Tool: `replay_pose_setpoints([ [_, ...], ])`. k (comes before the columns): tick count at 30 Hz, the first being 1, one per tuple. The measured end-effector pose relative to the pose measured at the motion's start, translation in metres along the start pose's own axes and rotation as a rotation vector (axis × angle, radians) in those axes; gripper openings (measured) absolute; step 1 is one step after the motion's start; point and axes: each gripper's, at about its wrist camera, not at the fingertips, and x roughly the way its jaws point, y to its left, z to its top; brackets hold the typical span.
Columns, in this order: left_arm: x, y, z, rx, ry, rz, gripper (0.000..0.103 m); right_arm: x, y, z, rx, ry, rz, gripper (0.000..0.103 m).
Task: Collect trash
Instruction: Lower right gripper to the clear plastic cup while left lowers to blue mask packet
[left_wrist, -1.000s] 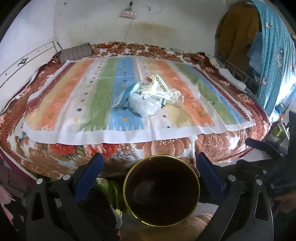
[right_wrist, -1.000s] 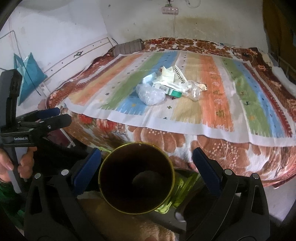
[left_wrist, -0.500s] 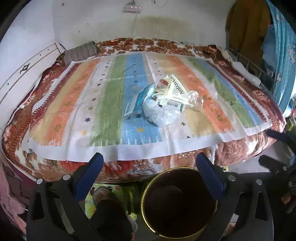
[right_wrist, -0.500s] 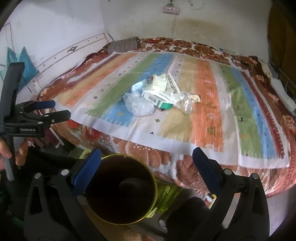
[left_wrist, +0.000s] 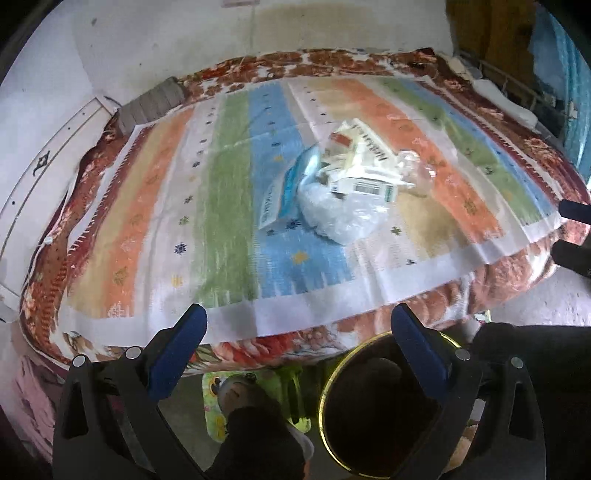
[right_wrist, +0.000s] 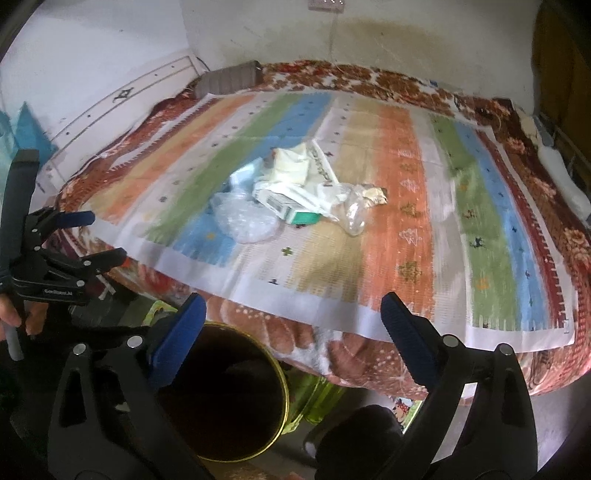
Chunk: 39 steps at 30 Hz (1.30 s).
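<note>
Lying mid-bed on the striped mat (right_wrist: 406, 206), the trash pile (right_wrist: 295, 199) included a carton (left_wrist: 365, 186) lettered "Natural"; both grippers, left (left_wrist: 299, 332) and right (right_wrist: 293, 321), had jaws spread, empty, above a gold-rimmed bin (right_wrist: 229, 398).

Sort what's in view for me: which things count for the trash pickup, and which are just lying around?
For the job:
- trash pile: crumpled clear bag, white-green carton, wrappers, mid-bed
- gold-rimmed bin, on the floor by the bed
- left gripper and right gripper, both open and empty

Just lying about:
- striped bedspread
- grey pillow at the bed's far end
- blue curtain
</note>
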Motion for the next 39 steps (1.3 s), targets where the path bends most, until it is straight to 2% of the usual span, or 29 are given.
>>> replay_pose_setpoints([
  [4, 0.014, 0.006, 0.01, 0.024, 0.003, 0.036, 0.097, 0.016, -0.011, 0.01, 0.015, 0.021, -0.006, 0.09],
  [8, 0.026, 0.014, 0.017, -0.001, 0.025, 0.004, 0.097, 0.03, -0.024, 0.019, 0.057, 0.04, 0.02, 0.09],
  [12, 0.043, 0.012, 0.023, 0.034, 0.046, 0.022, 0.095, 0.046, -0.036, 0.028, 0.101, 0.058, 0.059, 0.09],
  [16, 0.057, 0.015, 0.031, 0.035, 0.065, 0.003, 0.093, 0.062, -0.043, 0.036, 0.11, 0.07, 0.054, 0.09],
  [26, 0.081, 0.024, 0.048, 0.063, 0.041, -0.002, 0.093, 0.097, -0.061, 0.053, 0.124, 0.088, 0.063, 0.089],
  [30, 0.098, 0.025, 0.049, 0.072, 0.073, -0.016, 0.093, 0.115, -0.067, 0.059, 0.137, 0.107, 0.065, 0.089],
  [33, 0.114, 0.034, 0.051, 0.038, 0.105, -0.002, 0.093, 0.129, -0.073, 0.061, 0.144, 0.124, 0.055, 0.089],
  [35, 0.12, 0.033, 0.051, 0.057, 0.107, 0.012, 0.093, 0.136, -0.078, 0.063, 0.148, 0.126, 0.056, 0.085],
  [39, 0.128, 0.025, 0.052, 0.127, 0.084, 0.048, 0.091, 0.149, -0.084, 0.068, 0.144, 0.121, 0.066, 0.085],
])
